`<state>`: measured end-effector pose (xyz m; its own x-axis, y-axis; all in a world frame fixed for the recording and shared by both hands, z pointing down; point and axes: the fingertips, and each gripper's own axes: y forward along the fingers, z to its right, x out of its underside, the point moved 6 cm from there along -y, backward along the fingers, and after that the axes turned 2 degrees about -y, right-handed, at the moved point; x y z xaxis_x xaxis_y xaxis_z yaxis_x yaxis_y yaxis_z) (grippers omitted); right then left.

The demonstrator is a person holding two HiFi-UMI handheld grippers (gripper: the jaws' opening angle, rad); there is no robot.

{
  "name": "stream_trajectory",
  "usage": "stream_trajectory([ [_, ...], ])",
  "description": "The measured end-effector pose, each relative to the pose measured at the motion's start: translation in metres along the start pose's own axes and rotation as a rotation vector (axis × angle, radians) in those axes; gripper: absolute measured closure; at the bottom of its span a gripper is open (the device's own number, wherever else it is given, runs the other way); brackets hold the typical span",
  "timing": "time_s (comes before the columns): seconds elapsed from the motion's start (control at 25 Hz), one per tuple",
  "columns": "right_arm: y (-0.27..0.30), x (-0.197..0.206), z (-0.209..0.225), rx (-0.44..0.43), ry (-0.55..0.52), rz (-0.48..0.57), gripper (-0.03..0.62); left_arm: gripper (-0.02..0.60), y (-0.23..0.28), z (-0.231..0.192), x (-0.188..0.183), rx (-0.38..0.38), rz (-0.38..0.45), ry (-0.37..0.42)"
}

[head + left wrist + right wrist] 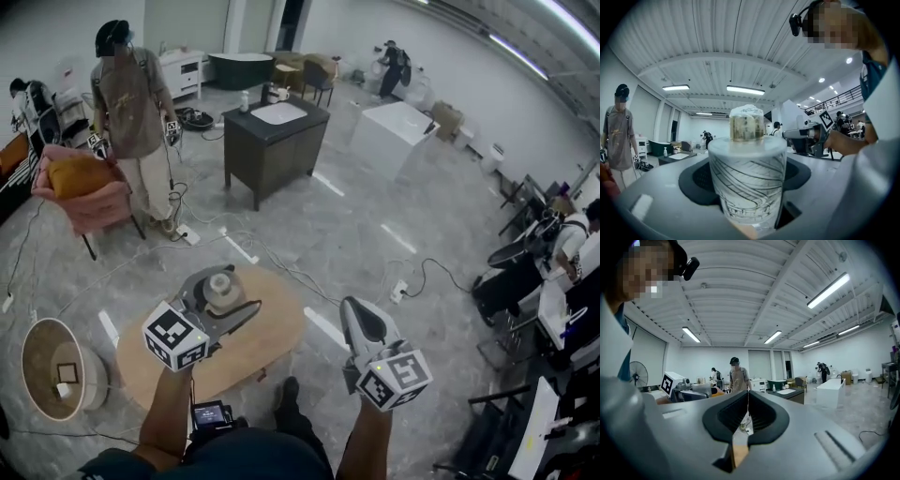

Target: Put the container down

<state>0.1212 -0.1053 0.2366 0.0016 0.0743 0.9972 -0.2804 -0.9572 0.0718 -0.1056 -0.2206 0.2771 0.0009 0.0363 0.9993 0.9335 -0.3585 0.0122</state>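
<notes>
Frosted line-patterned container (749,183), clamped in our left gripper (221,292), we lower upright, well inside the edge of the round wooden table (272,333); right gripper (748,404) closed, empty.

**Three cameras: one overhead, two riding level**

My head camera looks steeply down from above both arms. It takes in the left gripper (222,289), the right gripper (361,317) and the wide floor beyond. Each gripper camera sits just behind its own jaws and faces level across the room. The container (747,187) fills the centre of the left gripper view, very near. All three views share the sink cabinet (272,141) and the standing person (131,103), and each gripper view catches the other gripper at its edge.
</notes>
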Motion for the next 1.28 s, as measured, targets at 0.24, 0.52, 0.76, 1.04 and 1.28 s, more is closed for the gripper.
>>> stream_trajectory([
  [0.24, 0.057, -0.002, 0.034, -0.136, 0.011, 0.004, 0.583, 0.247, 0.023, -0.029, 0.01, -0.091, -0.016, -0.029],
  [0.52, 0.119, 0.016, 0.092, -0.214, 0.047, -0.071, 0.583, 0.247, 0.077, -0.073, 0.036, -0.178, -0.036, -0.082],
  [0.76, 0.141, 0.06, 0.136, -0.222, 0.106, -0.156, 0.583, 0.247, 0.116, -0.094, 0.082, -0.206, -0.073, -0.138],
  [1.04, 0.157, 0.116, 0.171, -0.204, 0.173, -0.25, 0.583, 0.247, 0.15, -0.125, 0.145, -0.23, -0.101, -0.219],
  [1.28, 0.164, 0.163, 0.193, -0.193, 0.217, -0.329, 0.582, 0.247, 0.179, -0.141, 0.199, -0.237, -0.116, -0.245],
])
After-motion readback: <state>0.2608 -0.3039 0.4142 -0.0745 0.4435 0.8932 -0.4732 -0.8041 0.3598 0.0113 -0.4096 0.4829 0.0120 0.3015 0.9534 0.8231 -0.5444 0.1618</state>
